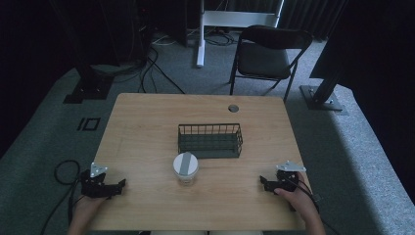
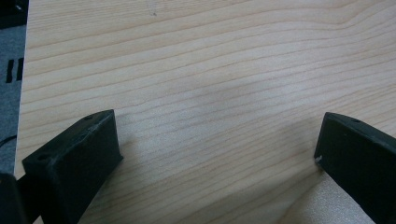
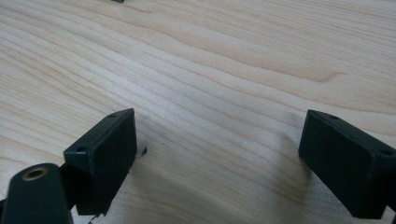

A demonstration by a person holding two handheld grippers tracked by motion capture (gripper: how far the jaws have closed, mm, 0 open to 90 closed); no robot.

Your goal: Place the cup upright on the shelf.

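Observation:
A dark wire basket [image 1: 210,140] stands at the middle of the wooden table [image 1: 147,122]. Just in front of it sits a white round container with a grey strip on its lid [image 1: 185,166]. My left gripper [image 1: 120,185] rests near the table's front left corner, held by a hand. Its jaws stand wide apart over bare wood [image 2: 215,135], nothing between them. My right gripper [image 1: 263,182] lies near the front right, also hand-held, open over bare wood [image 3: 219,135]. Both grippers point inward toward the container, well apart from it.
A black folding chair [image 1: 266,54] stands on the carpet beyond the far edge. A round cable hole [image 1: 233,108] sits near the table's far side. Cables [image 1: 63,171] trail on the floor at the left. Dark stand feet [image 1: 323,95] flank the table.

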